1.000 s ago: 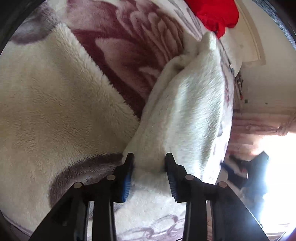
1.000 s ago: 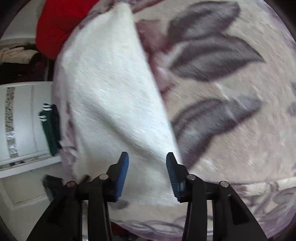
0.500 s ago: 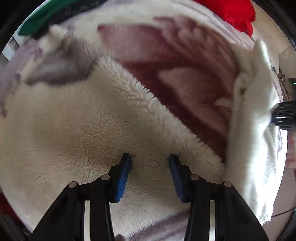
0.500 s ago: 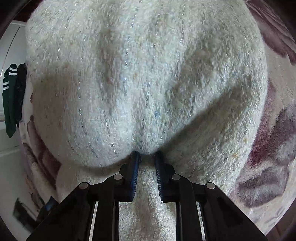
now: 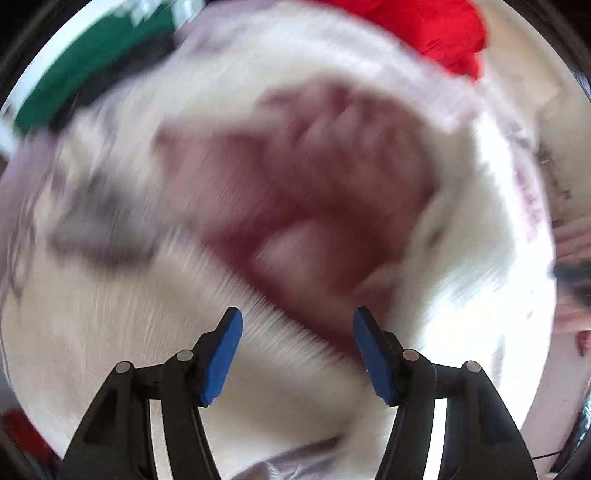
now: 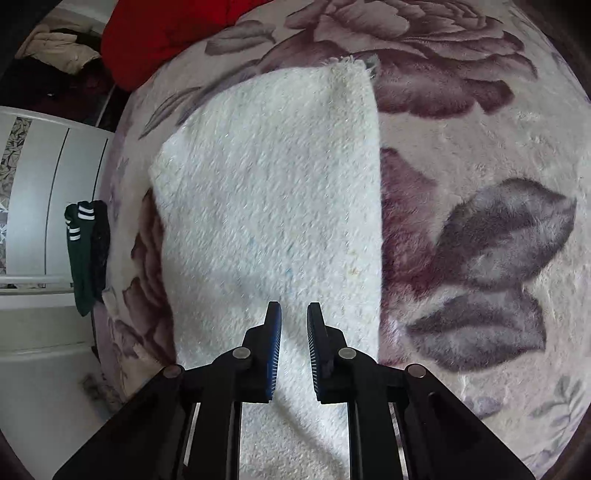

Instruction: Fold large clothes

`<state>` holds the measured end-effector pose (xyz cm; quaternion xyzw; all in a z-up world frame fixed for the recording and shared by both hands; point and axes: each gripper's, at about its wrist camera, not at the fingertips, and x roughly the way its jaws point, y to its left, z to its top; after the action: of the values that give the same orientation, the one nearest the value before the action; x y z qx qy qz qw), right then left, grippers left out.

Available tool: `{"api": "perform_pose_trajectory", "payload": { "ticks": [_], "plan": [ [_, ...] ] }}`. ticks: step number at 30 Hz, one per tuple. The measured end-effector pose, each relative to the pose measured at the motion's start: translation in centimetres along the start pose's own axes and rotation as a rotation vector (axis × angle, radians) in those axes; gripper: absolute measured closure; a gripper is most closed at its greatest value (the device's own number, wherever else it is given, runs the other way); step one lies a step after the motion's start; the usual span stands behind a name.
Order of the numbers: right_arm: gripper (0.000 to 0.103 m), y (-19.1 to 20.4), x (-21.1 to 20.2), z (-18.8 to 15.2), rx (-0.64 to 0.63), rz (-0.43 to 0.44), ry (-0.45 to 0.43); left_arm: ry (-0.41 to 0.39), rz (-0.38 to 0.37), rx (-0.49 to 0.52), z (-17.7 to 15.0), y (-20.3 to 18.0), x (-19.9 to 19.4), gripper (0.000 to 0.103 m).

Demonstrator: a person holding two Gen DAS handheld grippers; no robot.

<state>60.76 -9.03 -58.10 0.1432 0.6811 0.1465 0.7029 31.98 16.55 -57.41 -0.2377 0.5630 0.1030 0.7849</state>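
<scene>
A white fluffy garment (image 6: 273,206) lies folded in a long strip on a floral plush blanket (image 6: 480,155). My right gripper (image 6: 294,314) sits over the garment's near end with its jaws narrowly apart; the cloth passes between and under them, and I cannot tell whether they pinch it. In the blurred left wrist view my left gripper (image 5: 297,321) is wide open and empty above the blanket (image 5: 295,206). The white garment (image 5: 461,266) lies to its right.
A red garment (image 6: 159,33) lies at the blanket's far edge, also in the left wrist view (image 5: 424,26). A dark green striped garment (image 6: 79,254) hangs off the left side by a white wardrobe (image 6: 44,206). Beige clothes (image 6: 59,51) lie beyond.
My right gripper pulled back from the bunched garment, which now lies flat as a strip. My left gripper let go of the garment, opened wider and swung left over the blanket.
</scene>
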Motion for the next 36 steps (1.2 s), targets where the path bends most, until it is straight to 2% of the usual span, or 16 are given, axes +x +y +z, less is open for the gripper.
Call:
{"api": "perform_pose_trajectory", "payload": {
  "ticks": [4, 6, 7, 8, 9, 13, 15, 19, 22, 26, 28, 29, 30, 31, 34, 36],
  "plan": [
    [0.088, -0.1, 3.1, 0.9, 0.043, -0.003, 0.022, 0.002, -0.068, 0.162, 7.4, -9.5, 0.7, 0.044],
    [0.088, 0.3, 4.5, 1.2, 0.045, -0.032, 0.031, 0.052, -0.078, 0.25, 8.3, -13.8, 2.9, 0.049],
    [0.088, 0.4, 5.1, 1.3, 0.051, -0.027, 0.036, 0.068, -0.078, 0.283, 8.7, -15.6, 4.4, 0.069],
    [0.088, 0.5, 5.7, 1.3, 0.052, -0.024, 0.038, 0.095, -0.064, 0.326, 9.2, -17.5, 6.1, 0.082],
    [0.088, 0.5, 6.4, 1.5, 0.051, -0.037, 0.04, 0.138, -0.056, 0.354, 9.1, -19.1, 8.0, 0.09],
    [0.093, 0.0, 8.9, 1.6, 0.064, -0.079, 0.061, 0.186, 0.057, 0.41, 8.9, -21.0, 13.0, 0.09],
    [0.102, -0.2, 10.5, 1.6, 0.051, -0.135, 0.087, 0.181, 0.051, 0.398, 8.7, -20.8, 13.9, 0.09],
    [0.103, -0.4, 13.3, 1.7, 0.049, -0.182, 0.09, 0.157, 0.053, 0.415, 8.1, -20.7, 15.6, 0.09],
    [0.103, 0.4, 13.8, 1.3, 0.008, -0.228, 0.072, 0.136, 0.076, 0.432, 8.8, -21.7, 14.5, 0.09],
    [0.103, 0.4, 10.4, 1.7, -0.006, -0.132, 0.109, 0.082, 0.035, 0.431, 9.6, -22.4, 9.1, 0.089],
    [0.103, -0.3, 7.1, 2.1, 0.012, -0.055, 0.054, 0.054, -0.054, 0.404, 10.9, -22.9, 6.9, 0.084],
    [0.103, -0.7, 5.5, 2.5, 0.013, -0.024, 0.025, 0.065, -0.08, 0.388, 11.7, -23.3, 7.1, 0.079],
    [0.103, -1.0, 4.7, 3.0, 0.021, -0.004, 0.005, 0.088, -0.098, 0.384, 12.4, -23.6, 7.9, 0.064],
    [0.103, -1.5, 4.2, 3.7, 0.037, 0.017, -0.009, 0.109, -0.091, 0.383, 13.2, -24.4, 9.3, 0.059],
    [0.103, -3.0, 5.3, 5.9, 0.077, 0.009, -0.006, 0.174, -0.007, 0.383, 14.1, -24.2, 13.8, 0.059],
    [0.103, -3.3, 8.1, 6.2, 0.079, -0.019, 0.066, 0.175, 0.021, 0.374, 14.4, -23.2, 15.5, 0.059]
  ]
}}
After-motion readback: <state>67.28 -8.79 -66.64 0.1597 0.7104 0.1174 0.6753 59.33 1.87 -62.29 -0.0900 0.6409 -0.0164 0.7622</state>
